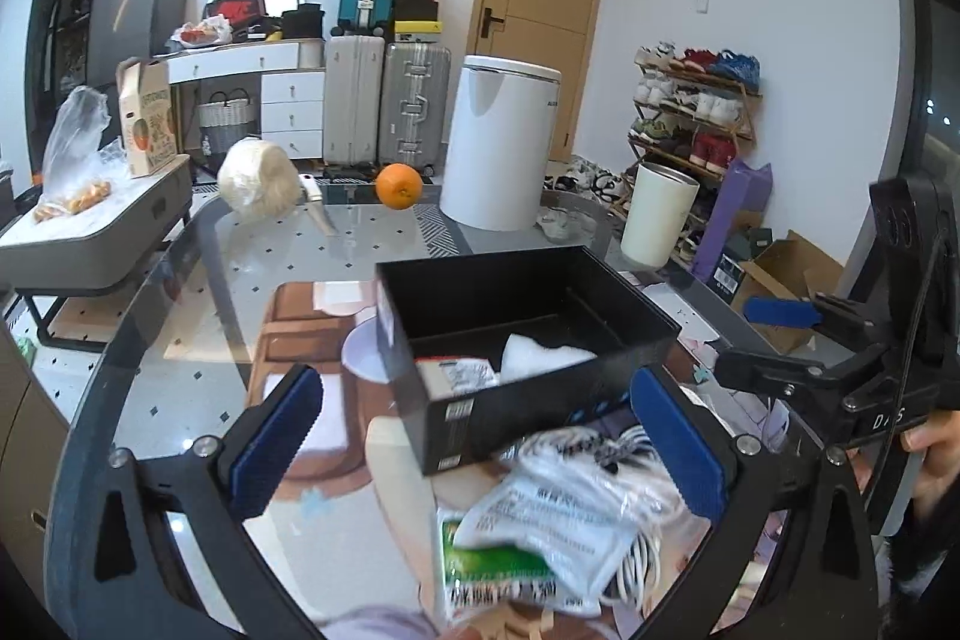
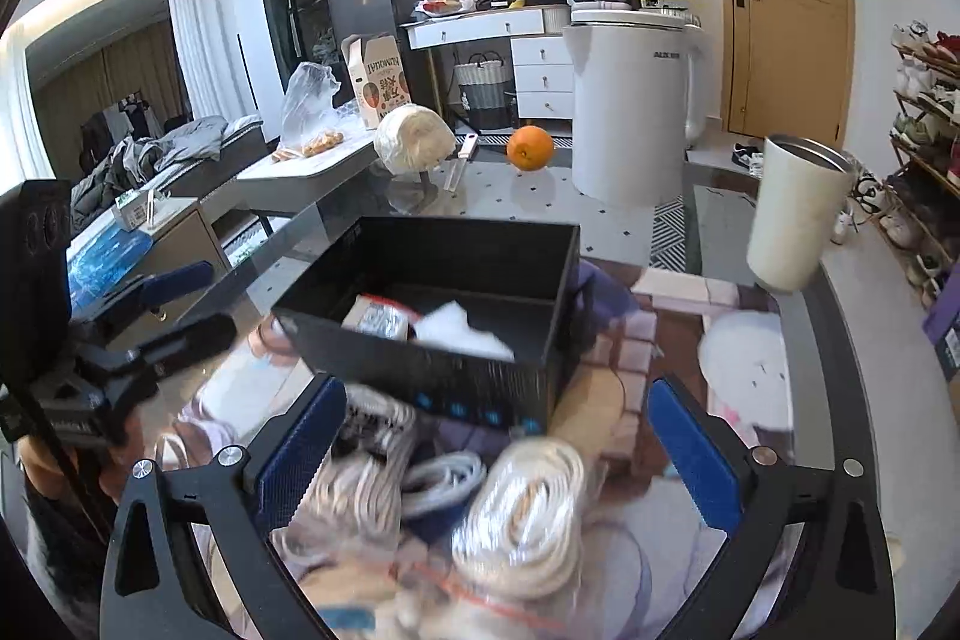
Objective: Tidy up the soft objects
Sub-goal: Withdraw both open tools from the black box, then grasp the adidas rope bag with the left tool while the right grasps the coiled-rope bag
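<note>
A black open box point(image 1: 528, 334) stands on the glass table; it also shows in the right wrist view point(image 2: 444, 316). Inside lie a packet point(image 1: 456, 376) and a white soft item point(image 1: 540, 355). In front of the box lies a pile of soft things: a clear bag with a green-printed packet point(image 1: 528, 538) and coiled white cords point(image 2: 528, 514). My left gripper point(image 1: 480, 442) is open above the pile, its jaws wide apart. My right gripper point(image 2: 492, 454) is open over the cords, empty. The right gripper also shows at the right in the left wrist view point(image 1: 798, 334).
On the table's far side lie a bagged white roll point(image 1: 258, 181), a knife point(image 1: 318, 208) and an orange point(image 1: 399, 186). A cream tumbler point(image 2: 798, 214) stands at the right. A white plush point(image 2: 750, 370) lies right of the box. Suitcases, a white bin and a shoe rack stand beyond.
</note>
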